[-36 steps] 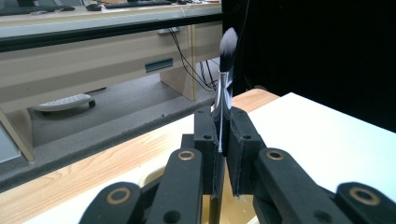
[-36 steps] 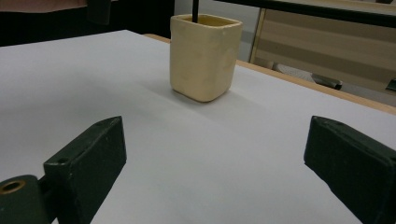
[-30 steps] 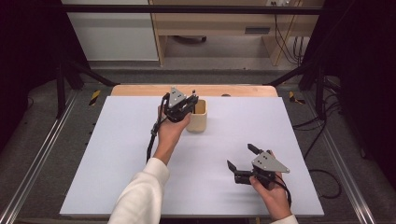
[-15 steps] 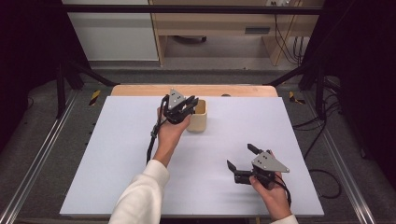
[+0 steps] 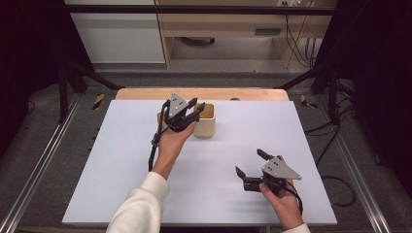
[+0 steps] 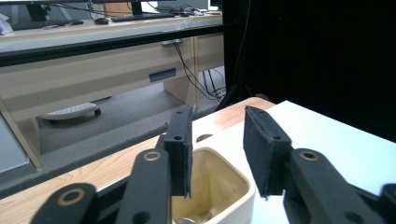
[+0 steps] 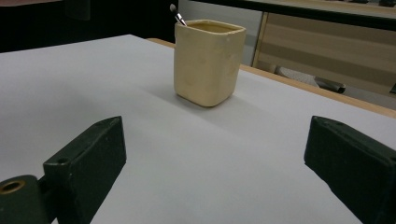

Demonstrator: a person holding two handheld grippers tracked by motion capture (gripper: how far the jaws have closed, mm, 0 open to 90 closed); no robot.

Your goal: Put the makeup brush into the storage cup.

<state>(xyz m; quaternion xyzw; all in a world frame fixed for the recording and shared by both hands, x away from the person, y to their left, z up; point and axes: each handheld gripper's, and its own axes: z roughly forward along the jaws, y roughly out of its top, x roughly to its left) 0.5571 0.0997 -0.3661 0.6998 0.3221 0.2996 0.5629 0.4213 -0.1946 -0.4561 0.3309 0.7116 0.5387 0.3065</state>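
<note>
1. Across the middle of the high view lies the wide counter (image 5: 121, 174), covered with a pale grey-white sheet and showing a strip of light wood along its far edge.
2. Near the far edge of that counter stands the cream, square-sided cup with rounded corners (image 5: 205, 124), upright. In the right gripper view it (image 7: 208, 60) rests on the sheet well ahead of the jaws, and a thin dark stick with a light tip (image 7: 177, 15) leans out of its back corner.
3. Just left of the cup, the left hand-held gripper (image 5: 194, 109), black with a grey three-cornered plate on top, hovers over the cup's rim. Its jaws have just been opening and now stand parted by a narrow gap with nothing between them; in the left gripper view the cup's mouth (image 6: 210, 186) lies directly below them, with something small and shiny on its bottom.
4. Toward the near right corner, the right hand-held gripper (image 5: 250, 162) sits low over the sheet, well apart from the cup, its jaws spread wide and empty.
</note>
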